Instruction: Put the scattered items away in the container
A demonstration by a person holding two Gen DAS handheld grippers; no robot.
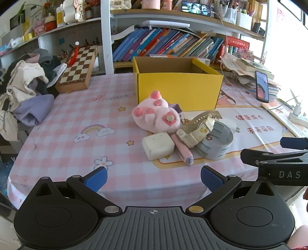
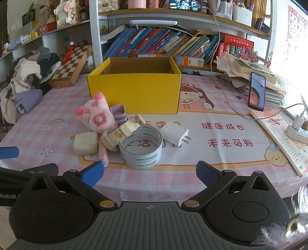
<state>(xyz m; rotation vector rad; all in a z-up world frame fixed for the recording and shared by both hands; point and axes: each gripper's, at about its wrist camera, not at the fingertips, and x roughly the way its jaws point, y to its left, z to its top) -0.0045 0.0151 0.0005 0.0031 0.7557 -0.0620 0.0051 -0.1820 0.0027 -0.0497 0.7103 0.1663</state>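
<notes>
Yellow box [image 2: 134, 92] stands empty-looking behind the clutter; nothing picked yet. Both tools, left tool [image 1: 154, 177] and right tool [image 2: 150, 173], gape wide; next, close on the tape roll [image 2: 140, 148].

We are in a home, at a child's study desk [image 2: 221, 157] covered with a pink checked cartoon cloth. Behind it, shelves hold leaning rows of children's books [image 2: 161, 44], cups of pens [image 2: 224, 9] and plush toys [image 2: 67, 12]. A folded chessboard [image 2: 70, 64] and a heap of clothes [image 2: 25, 80] sit at the left.
</notes>
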